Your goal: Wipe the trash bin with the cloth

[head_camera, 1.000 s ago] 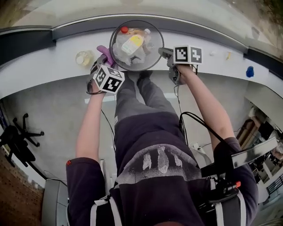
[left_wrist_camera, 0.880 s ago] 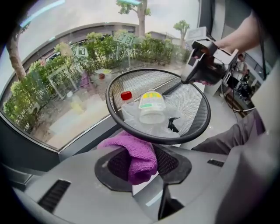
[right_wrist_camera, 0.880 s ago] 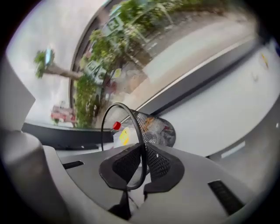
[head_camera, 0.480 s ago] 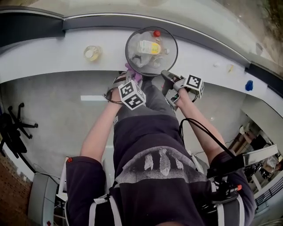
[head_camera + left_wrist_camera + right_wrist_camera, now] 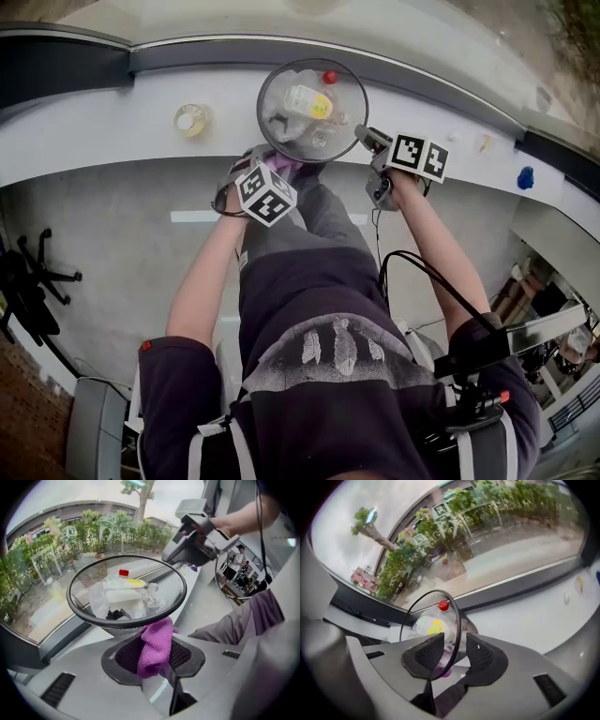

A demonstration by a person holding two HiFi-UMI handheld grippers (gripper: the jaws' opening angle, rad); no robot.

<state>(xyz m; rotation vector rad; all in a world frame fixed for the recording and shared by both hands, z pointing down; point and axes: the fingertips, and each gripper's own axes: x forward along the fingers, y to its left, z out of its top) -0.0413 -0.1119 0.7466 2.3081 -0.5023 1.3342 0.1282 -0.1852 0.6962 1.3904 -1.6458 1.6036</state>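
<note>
The black wire-mesh trash bin (image 5: 272,82) stands on a white window ledge (image 5: 112,131) and holds a bottle with a red cap (image 5: 314,100) and crumpled plastic. My left gripper (image 5: 281,171) is at the bin's near side, shut on a purple cloth (image 5: 157,639) that presses against the bin's wall (image 5: 117,631) just under the rim. My right gripper (image 5: 367,139) is at the bin's right rim. In the right gripper view the rim (image 5: 458,616) runs between its pads (image 5: 480,651) with a gap showing; these jaws have just been opening.
A small glass jar (image 5: 191,120) sits on the ledge left of the bin, and a blue object (image 5: 525,177) lies far right. A window runs behind the ledge. An office chair (image 5: 28,281) stands on the floor at left. A cable (image 5: 412,267) trails from the right gripper.
My left gripper with the cloth slid from the bin's left side round to its near side. My right gripper dropped away from the rim, then came back to it with wider jaws.
</note>
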